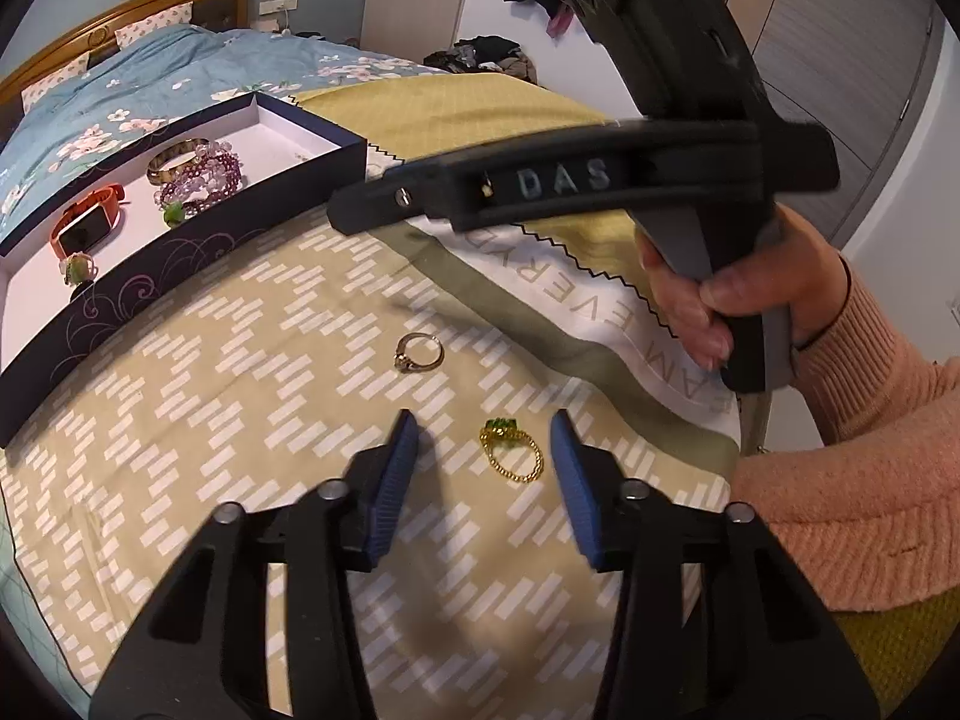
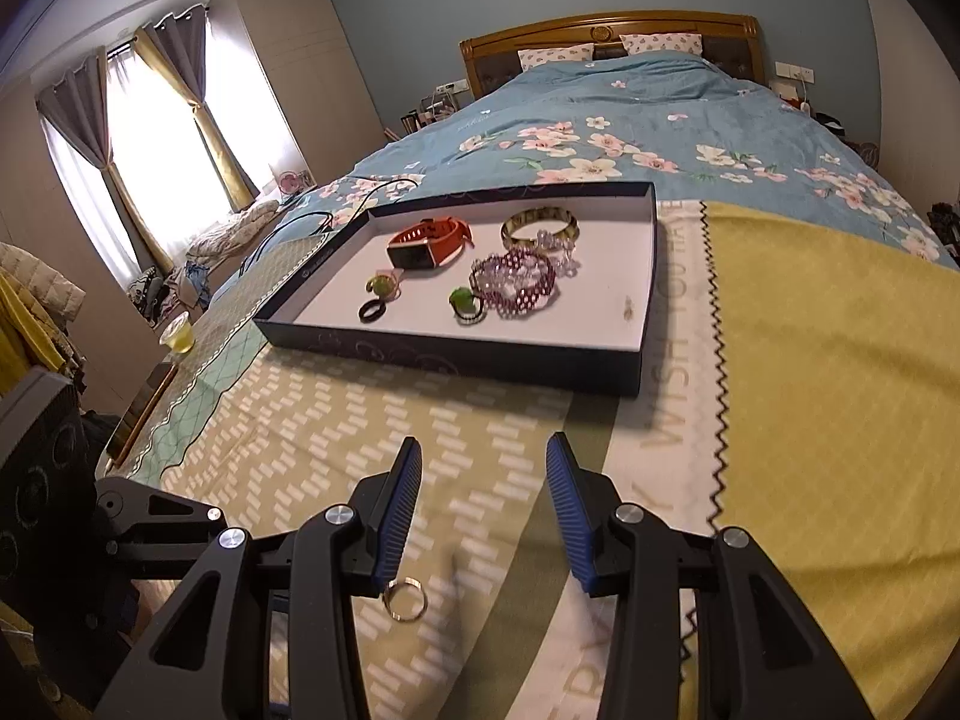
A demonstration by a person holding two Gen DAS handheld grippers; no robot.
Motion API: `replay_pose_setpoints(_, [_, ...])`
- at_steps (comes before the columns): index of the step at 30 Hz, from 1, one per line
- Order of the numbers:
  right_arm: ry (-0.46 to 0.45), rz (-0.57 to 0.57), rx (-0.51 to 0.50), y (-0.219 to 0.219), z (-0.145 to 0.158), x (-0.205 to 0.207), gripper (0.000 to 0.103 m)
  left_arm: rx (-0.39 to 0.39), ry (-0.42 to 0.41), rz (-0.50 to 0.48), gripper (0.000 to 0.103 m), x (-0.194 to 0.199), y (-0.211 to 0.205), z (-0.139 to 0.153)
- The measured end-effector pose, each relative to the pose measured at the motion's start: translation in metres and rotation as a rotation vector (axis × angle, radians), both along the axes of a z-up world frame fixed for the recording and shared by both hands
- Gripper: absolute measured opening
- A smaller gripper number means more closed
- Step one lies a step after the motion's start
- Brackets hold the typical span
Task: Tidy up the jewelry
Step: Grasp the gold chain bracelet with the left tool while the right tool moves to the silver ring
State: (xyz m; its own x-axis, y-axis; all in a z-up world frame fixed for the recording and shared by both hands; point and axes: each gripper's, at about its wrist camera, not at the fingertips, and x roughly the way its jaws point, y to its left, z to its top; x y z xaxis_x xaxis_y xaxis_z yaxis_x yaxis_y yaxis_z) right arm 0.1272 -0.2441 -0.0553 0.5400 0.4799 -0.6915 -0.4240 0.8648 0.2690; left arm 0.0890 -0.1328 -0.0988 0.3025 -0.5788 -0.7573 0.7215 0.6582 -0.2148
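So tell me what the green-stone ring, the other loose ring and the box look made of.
Green-stone ring: gold-coloured metal, beaded shiny band; stone could be glass or gem. Other ring: pale, polished metal with a small setting. Box: likely cardboard, matte navy printed wall, white inside.

tray (image 2: 645,324) on bed | watch (image 2: 427,243), bangle (image 2: 540,227) in tray | two rings (image 1: 510,455) before tray

Bedroom: bed (image 2: 630,138) (floral), curtained window (image 2: 150,138).

Daylight glares white through the curtained window (image 2: 150,138) — blown out; the bed (image 2: 660,132) is evenly lit, shadows soft (fisheye edges bend, corners go black), slight motion blur.
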Motion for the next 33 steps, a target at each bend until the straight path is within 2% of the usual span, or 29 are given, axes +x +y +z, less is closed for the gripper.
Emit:
replay_pose_setpoints(2, [0.004,0.003,-0.001,-0.001,-0.002,-0.004,0.041,-0.003,0.015,-0.002,0.017,-0.001,-0.001,0.0])
replay_pose_setpoints(5, [0.006,0.015,-0.009,-0.003,-0.004,-0.011,0.041,-0.003,0.011,0.016,0.012,-0.004,0.004,0.002])
replay_pose_setpoints(7, [0.009,0.029,-0.014,-0.002,-0.004,-0.016,0.041,-0.01,0.007,0.041,0.005,-0.001,0.012,0.004])
replay_pose_setpoints(14, [0.014,0.117,-0.079,0.014,-0.009,-0.032,0.039,-0.028,-0.003,0.194,0.005,0.016,0.054,0.011])
replay_pose_setpoints(18, [0.013,0.144,-0.128,0.022,-0.013,-0.042,0.039,-0.03,0.004,0.231,0.007,0.023,0.065,0.012])
replay_pose_setpoints(21, [0.011,0.139,-0.143,0.02,-0.015,-0.047,0.035,-0.034,-0.016,0.19,0.019,0.019,0.06,0.015])
replay_pose_setpoints(22, [0.009,0.136,-0.146,0.02,-0.015,-0.048,0.034,-0.036,-0.021,0.174,0.028,0.017,0.057,0.015])
replay_pose_setpoints(23, [0.008,0.133,-0.148,0.019,-0.016,-0.048,0.033,-0.035,-0.031,0.145,0.032,0.013,0.051,0.016])
replay_pose_setpoints(26, [0.01,0.125,-0.139,0.016,-0.015,-0.048,0.033,0.006,-0.053,0.089,0.035,0.011,0.031,0.013])
replay_pose_setpoints(30, [0.004,0.12,-0.142,0.017,-0.016,-0.048,0.033,0.037,-0.043,0.071,0.029,0.019,0.014,0.003])
replay_pose_setpoints(31, [0.001,0.121,-0.145,0.018,-0.016,-0.048,0.033,0.041,-0.042,0.071,0.026,0.02,0.012,0.002])
replay_pose_setpoints(32, [-0.001,0.122,-0.148,0.018,-0.016,-0.049,0.033,0.045,-0.045,0.076,0.016,0.02,0.012,0.002])
replay_pose_setpoints(33, [-0.003,0.126,-0.151,0.019,-0.016,-0.049,0.033,0.048,-0.044,0.083,0.014,0.021,0.013,0.002])
